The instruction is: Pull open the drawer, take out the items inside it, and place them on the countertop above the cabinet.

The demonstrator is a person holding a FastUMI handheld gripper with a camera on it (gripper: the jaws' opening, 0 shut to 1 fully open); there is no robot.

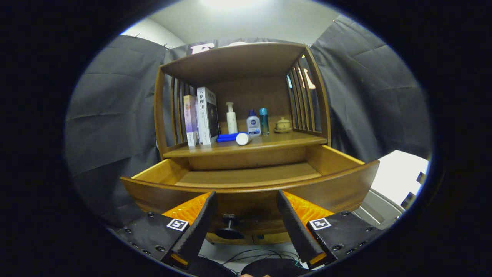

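Wooden drawer [250, 181] beyond spread claw [246, 209]

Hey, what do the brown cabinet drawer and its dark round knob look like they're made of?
The brown cabinet drawer looks like varnished wood: warm grain with a soft sheen. Its dark round knob seems black metal or plastic, too shadowed to tell. The hand-held gripper is open, its fingers either side of the knob, not touching it.

Chinese characters are noted on the white book's [206, 115] spine; other labels cannot be read.
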